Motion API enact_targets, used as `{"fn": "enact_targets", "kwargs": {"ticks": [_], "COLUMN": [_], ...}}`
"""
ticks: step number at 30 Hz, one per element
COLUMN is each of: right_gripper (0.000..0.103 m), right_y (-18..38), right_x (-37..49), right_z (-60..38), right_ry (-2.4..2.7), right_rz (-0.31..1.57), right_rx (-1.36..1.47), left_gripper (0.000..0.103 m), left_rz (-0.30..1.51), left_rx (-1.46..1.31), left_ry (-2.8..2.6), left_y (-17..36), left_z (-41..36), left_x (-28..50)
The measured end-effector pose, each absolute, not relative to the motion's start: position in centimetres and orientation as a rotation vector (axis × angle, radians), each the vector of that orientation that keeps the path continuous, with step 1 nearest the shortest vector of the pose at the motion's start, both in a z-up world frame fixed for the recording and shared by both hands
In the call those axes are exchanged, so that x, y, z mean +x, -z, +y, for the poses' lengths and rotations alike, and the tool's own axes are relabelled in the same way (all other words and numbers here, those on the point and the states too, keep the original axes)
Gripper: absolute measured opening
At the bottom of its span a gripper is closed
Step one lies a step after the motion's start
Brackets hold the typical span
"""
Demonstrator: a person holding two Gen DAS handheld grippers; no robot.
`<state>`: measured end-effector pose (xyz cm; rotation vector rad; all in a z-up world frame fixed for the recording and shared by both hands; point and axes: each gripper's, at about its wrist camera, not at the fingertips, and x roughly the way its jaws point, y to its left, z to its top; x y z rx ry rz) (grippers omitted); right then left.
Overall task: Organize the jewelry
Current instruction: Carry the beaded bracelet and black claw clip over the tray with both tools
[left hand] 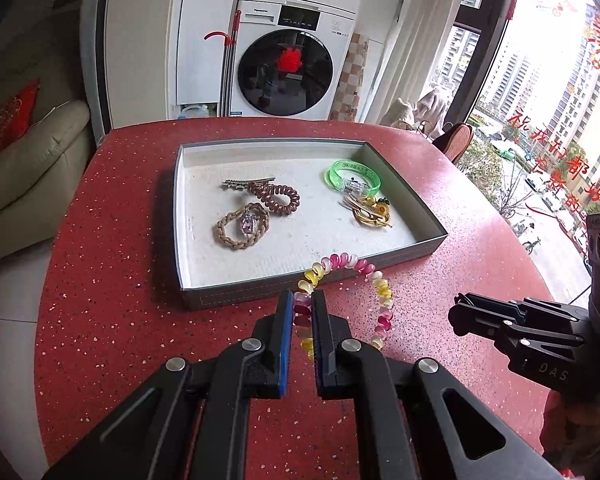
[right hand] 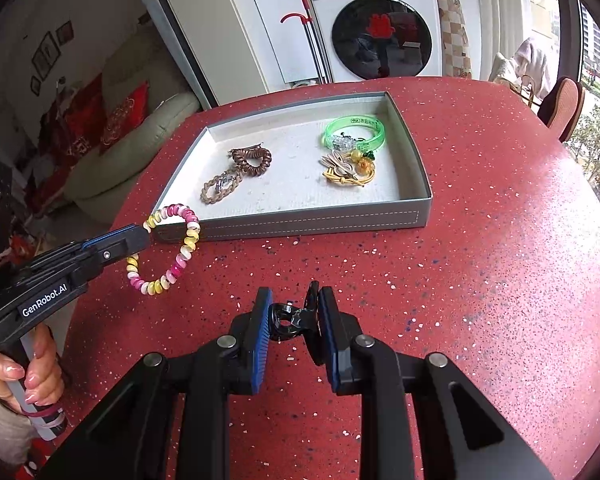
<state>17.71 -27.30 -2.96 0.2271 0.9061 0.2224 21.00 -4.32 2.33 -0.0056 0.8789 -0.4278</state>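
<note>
A grey tray [left hand: 312, 280] [right hand: 300, 226] with a white lining sits on the red table. In it lie a brown coil hair tie [left hand: 274, 198] [right hand: 254, 159], a braided beige bracelet [left hand: 240, 226] [right hand: 218, 188], a green bangle [left hand: 354, 176] [right hand: 354, 132] and a yellow cord piece [left hand: 370, 212] [right hand: 350, 170]. My left gripper [left hand: 302, 300] [right hand: 146, 230] is shut on a pink and yellow coil hair tie [left hand: 380, 296] [right hand: 180, 256], held just in front of the tray's near wall. My right gripper [right hand: 292, 300] [left hand: 458, 308] is shut on a black hair clip [right hand: 290, 318] low over the table.
The red speckled table [right hand: 480, 260] curves away at right and front. A washing machine [left hand: 288, 60] and white cabinet stand behind it. A beige sofa [left hand: 28, 168] with red cushions is to the left. A window is at the right.
</note>
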Motion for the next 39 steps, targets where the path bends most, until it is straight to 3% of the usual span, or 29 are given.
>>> {"fn": "enact_targets", "kwargs": {"ticks": [26, 39], "right_gripper": [0.026, 0.026], "right_y": [0.1, 1.6], "right_x": [25.9, 29.2], "right_z": [-27.9, -29.0], "right_ry": [-0.207, -0.167], "right_rz": [0.874, 0.892], "right_rx": [0.271, 0.267], "left_gripper": [0.028, 0.028], "left_rz": [0.851, 0.86], "left_rx": [-0.042, 0.007], "left_ry": [0.361, 0.327], "left_y": [-3.0, -2.1], "left_z": [-5.0, -7.4], "left_x": [27.9, 31.2]}}
